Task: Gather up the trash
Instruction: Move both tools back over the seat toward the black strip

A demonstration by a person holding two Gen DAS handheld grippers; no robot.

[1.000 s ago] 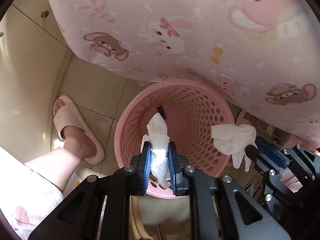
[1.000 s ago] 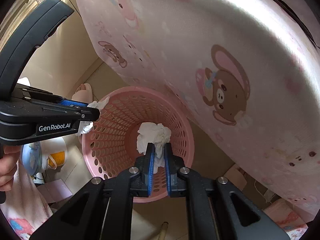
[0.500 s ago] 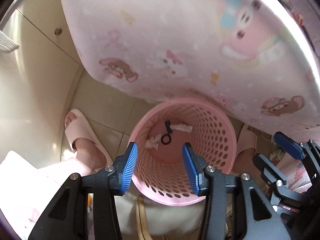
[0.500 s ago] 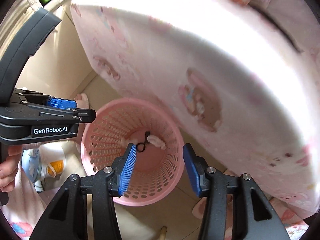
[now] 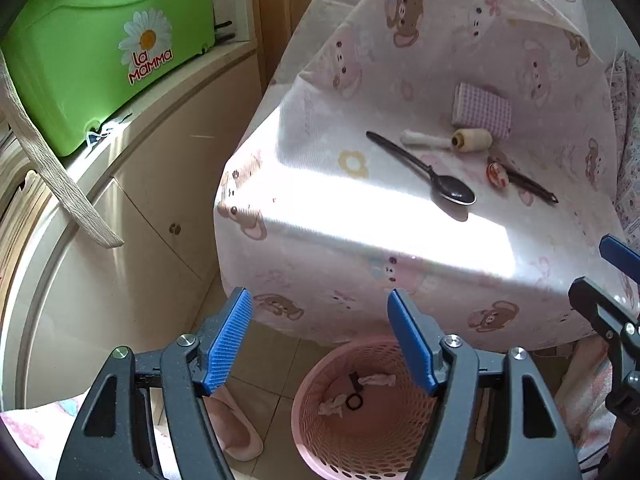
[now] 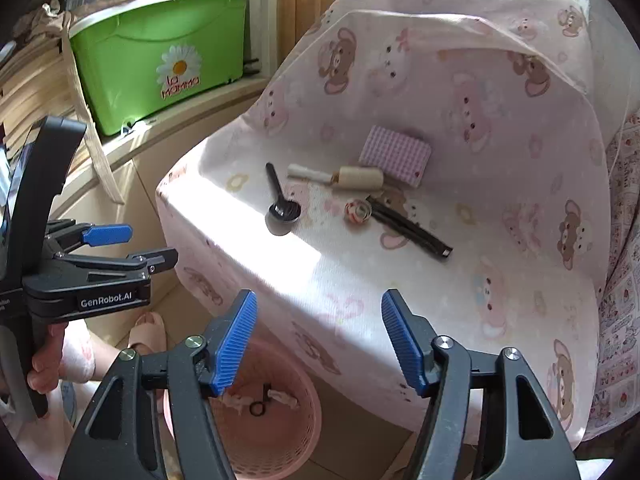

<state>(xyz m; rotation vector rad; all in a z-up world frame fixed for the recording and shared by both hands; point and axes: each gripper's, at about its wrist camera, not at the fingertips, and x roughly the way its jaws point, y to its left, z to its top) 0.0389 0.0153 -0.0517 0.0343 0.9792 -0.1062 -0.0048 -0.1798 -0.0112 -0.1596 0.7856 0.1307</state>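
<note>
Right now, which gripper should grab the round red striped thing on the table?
Probably the right gripper: both grippers' empty jaws have just been opening, but the round red striped thing lies straight ahead of it, and off to the side of the left gripper.

green box (image 5: 100, 60): sitting on the cabinet (image 5: 132, 208) top, daisy label facing out
strap (image 5: 52, 168): hanging down the cabinet front
slipper (image 6: 150, 330): lying on the floor beside the cabinet

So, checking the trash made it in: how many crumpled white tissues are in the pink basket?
2: one crumpled white tissue by the far wall of the pink perforated basket, another nearer left.
</note>
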